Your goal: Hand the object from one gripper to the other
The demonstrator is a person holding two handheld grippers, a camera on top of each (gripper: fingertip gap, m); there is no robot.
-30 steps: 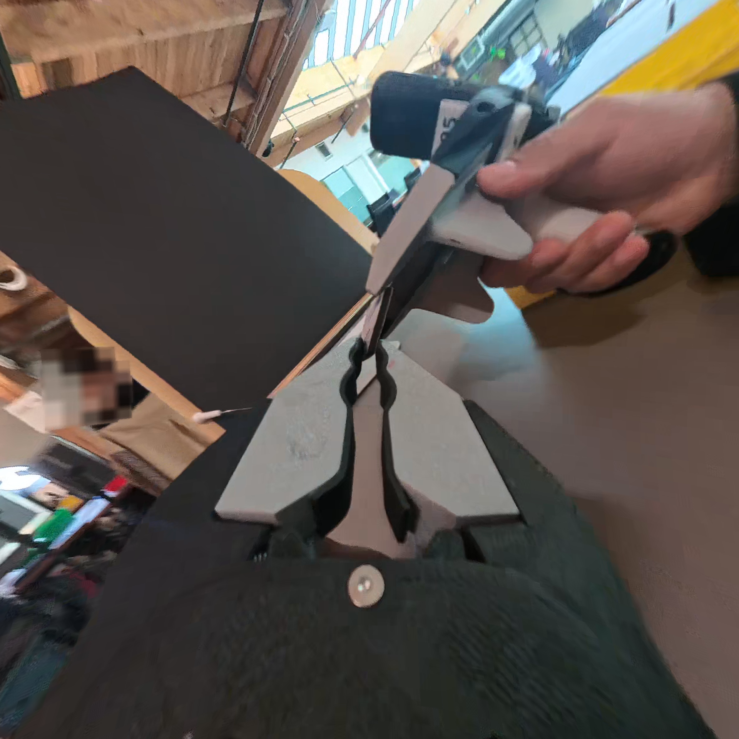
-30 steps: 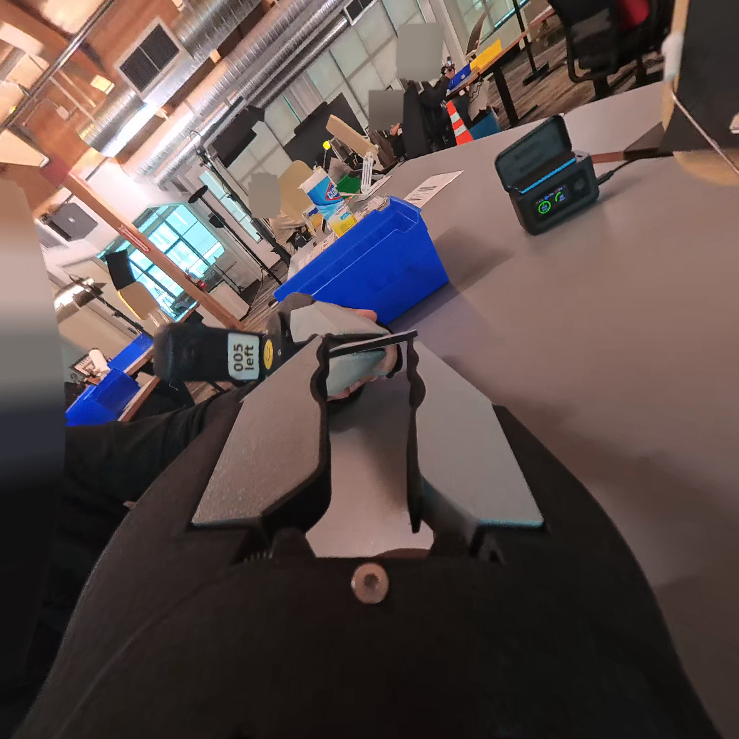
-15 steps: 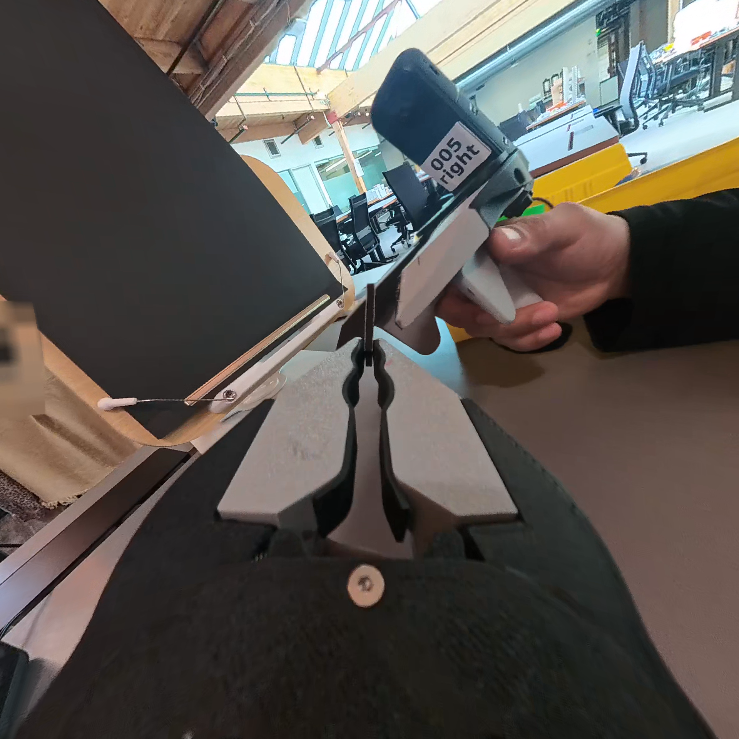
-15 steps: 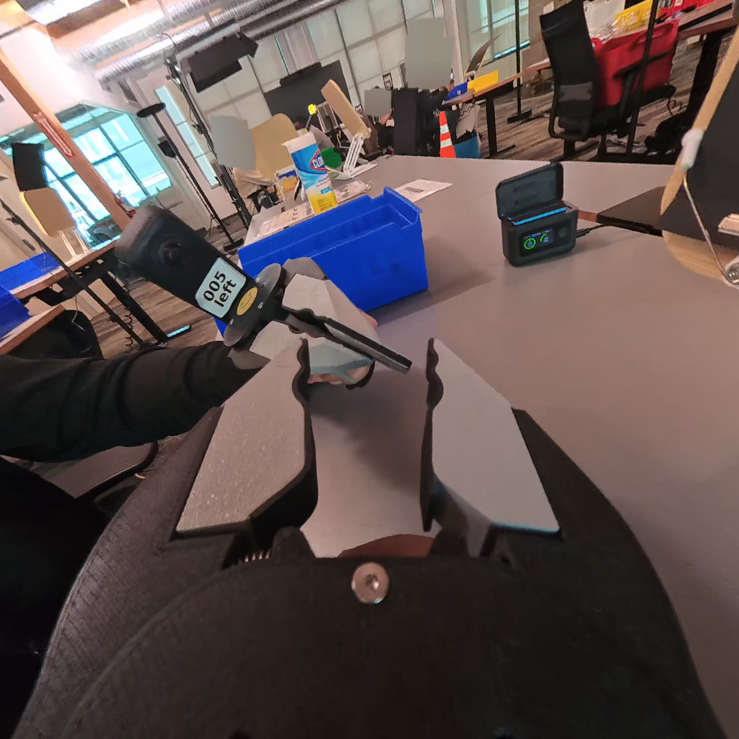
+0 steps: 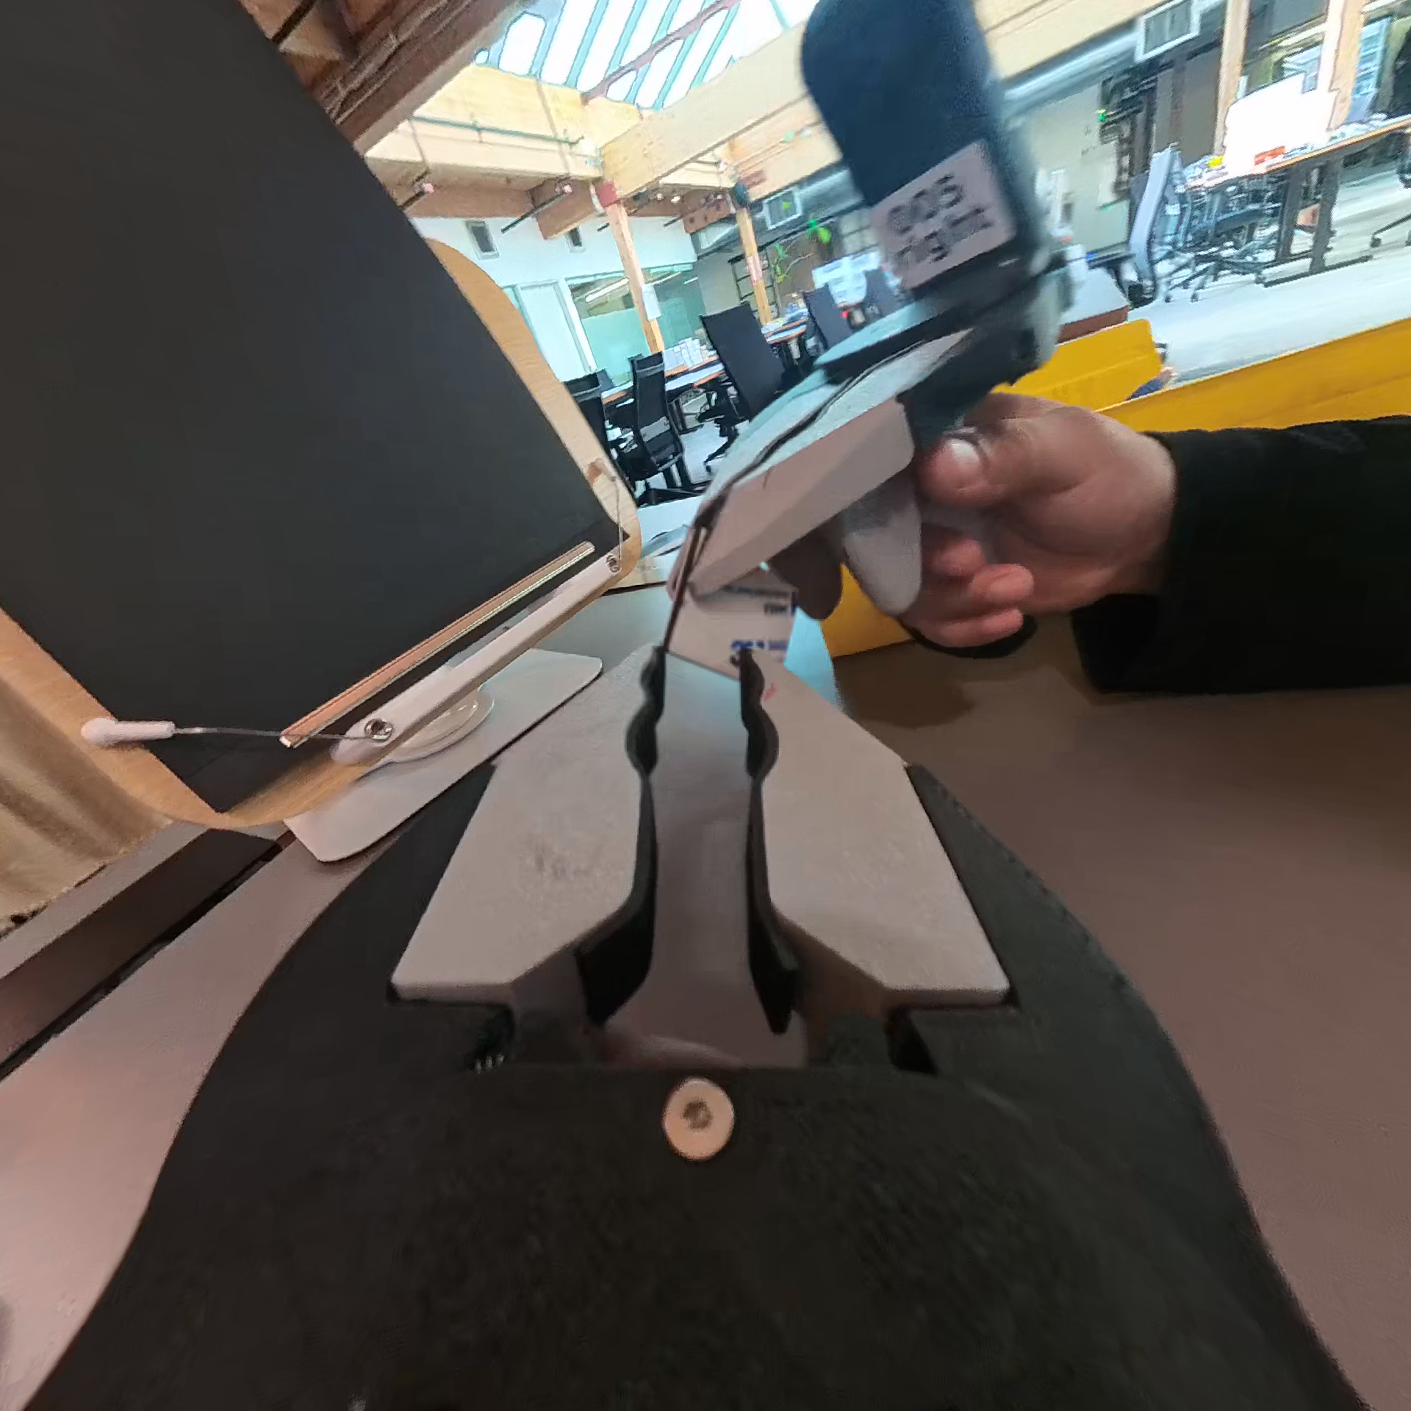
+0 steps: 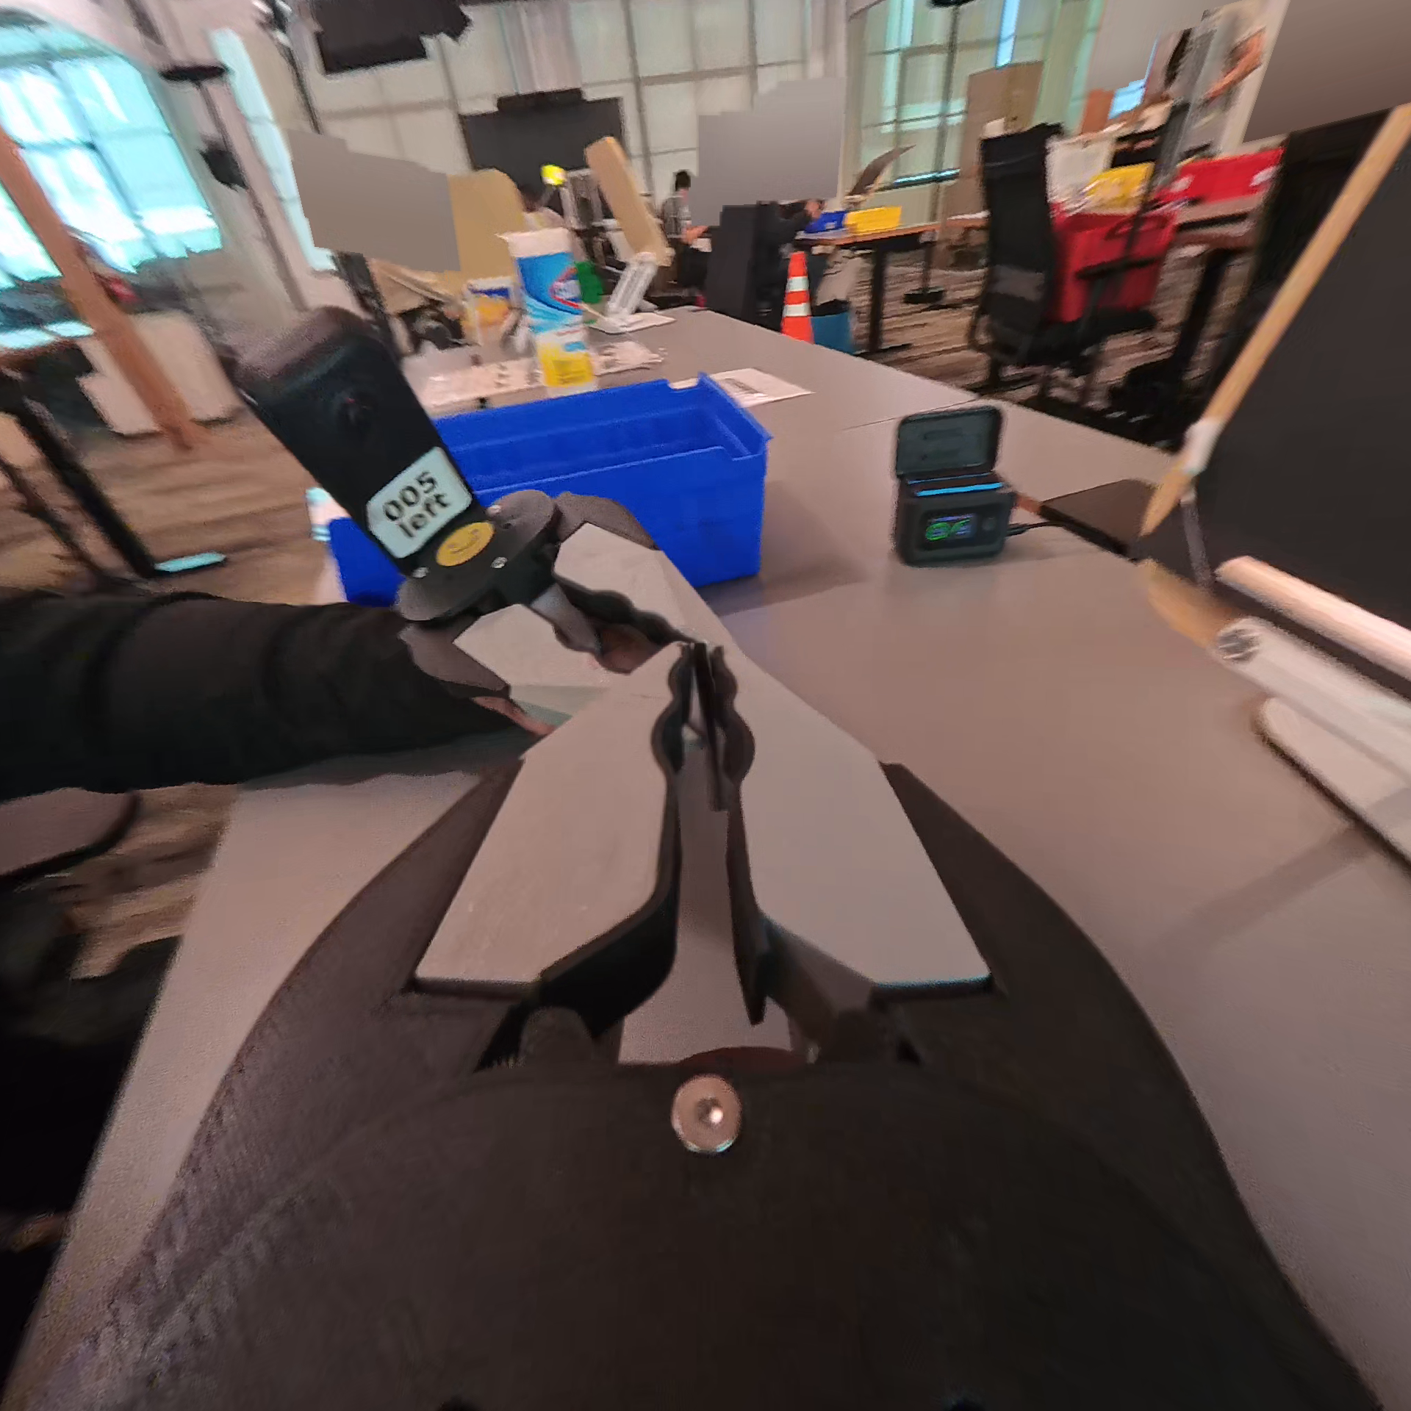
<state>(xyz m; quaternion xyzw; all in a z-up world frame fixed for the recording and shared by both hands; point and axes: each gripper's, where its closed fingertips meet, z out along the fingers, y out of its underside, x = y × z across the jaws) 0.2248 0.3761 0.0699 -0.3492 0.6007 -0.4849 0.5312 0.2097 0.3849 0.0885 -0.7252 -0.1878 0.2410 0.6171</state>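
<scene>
The object is a thin flat card, dark on one side and white with blue print on the other. In the left wrist view it hangs from the right gripper, just beyond my left gripper's tips. My left gripper is open, with a clear gap between its fingers and nothing in it. In the right wrist view my right gripper is shut on the card, seen edge-on as a dark strip. The left gripper is directly ahead of it, tips almost touching.
A black monitor on a white stand stands to the left of the left gripper. A blue bin, a wipes canister and a black charging case stand on the grey table. A yellow bin lies behind the right hand. My left and right fingertips are right by each other.
The right gripper has closed on the card. The left gripper, shut on it before, has opened and let go. Both grippers tilted down toward the table.
</scene>
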